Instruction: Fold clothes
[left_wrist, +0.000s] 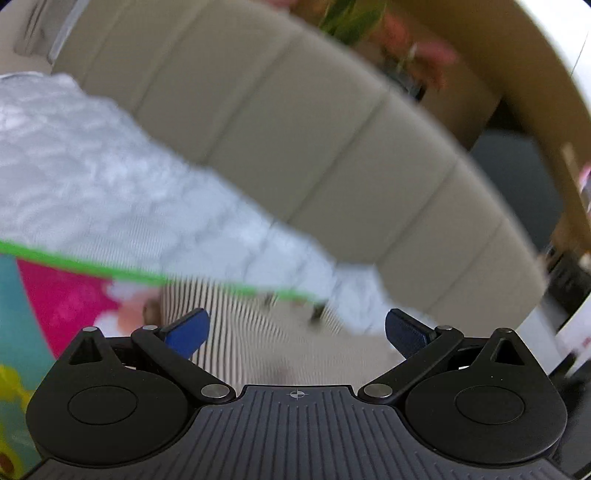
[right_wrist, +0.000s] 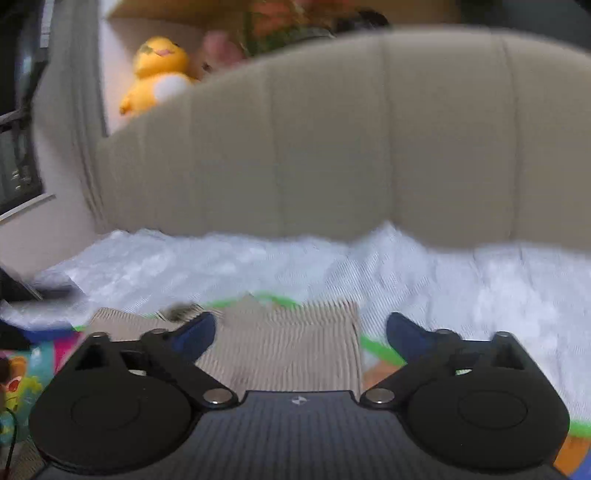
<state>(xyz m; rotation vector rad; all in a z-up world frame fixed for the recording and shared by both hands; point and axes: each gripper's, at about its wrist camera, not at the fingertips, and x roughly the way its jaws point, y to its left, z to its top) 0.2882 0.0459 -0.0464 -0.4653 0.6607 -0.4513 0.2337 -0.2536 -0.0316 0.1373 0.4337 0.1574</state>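
Striped garment (right_wrist: 280, 347) lies flat below spread right gripper (right_wrist: 301, 334) fingers (right_wrist: 197, 332), untouched.

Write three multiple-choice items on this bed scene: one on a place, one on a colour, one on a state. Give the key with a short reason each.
1. Where does the striped garment lie in the right wrist view?
A. Ahead of the right gripper, on the bed
B. Draped over the headboard
C. On the shelf by the plush toy

2. What colour is the plush duck?
A. Blue
B. Yellow
C. Black

3. How do the left gripper jaws stand?
A. Shut on the garment
C. Shut on nothing
B. Open, nothing pinched

Key: 1 A, the cloth lies flat before the jaws, below the beige headboard. 2 B, its body is yellow. 3 B, the blue pads stand wide apart.
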